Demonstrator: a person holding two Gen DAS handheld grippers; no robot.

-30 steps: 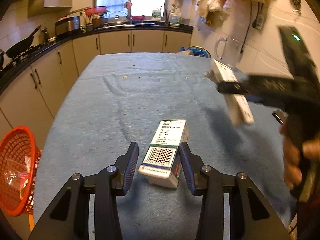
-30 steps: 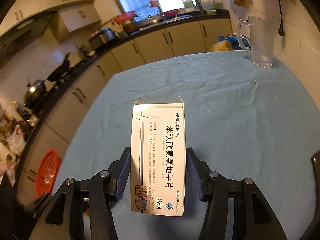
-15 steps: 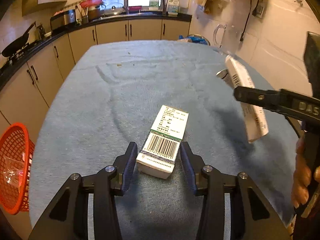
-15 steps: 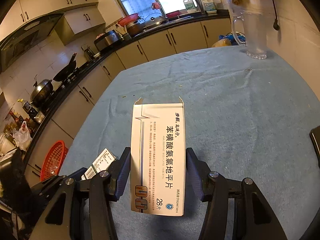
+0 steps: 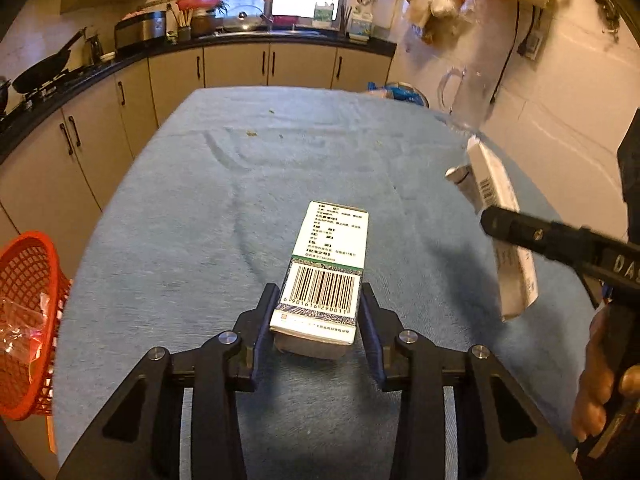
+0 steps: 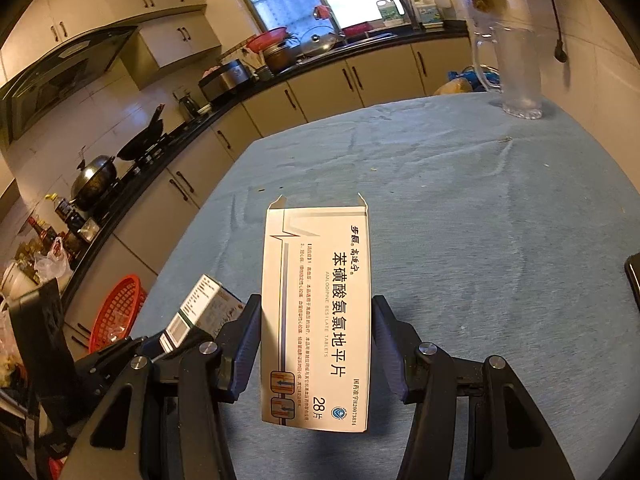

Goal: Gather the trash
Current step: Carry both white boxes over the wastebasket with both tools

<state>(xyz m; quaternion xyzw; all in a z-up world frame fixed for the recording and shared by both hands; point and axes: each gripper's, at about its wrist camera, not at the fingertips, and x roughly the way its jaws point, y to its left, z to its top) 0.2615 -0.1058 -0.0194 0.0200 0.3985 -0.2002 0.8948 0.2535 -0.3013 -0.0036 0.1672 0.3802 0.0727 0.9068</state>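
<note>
Presently, a white tablet carton is held aloft between the nearly shut jaws of the right gripper, while the left gripper jaws are closed against a barcoded box lying on the table. Neither is yet binned: the red basket, holding some wrapping, is seen at nine o'clock, so both drops are judged outstanding.

Barcode box mid-table — basket off left edge — jug far right.
</note>
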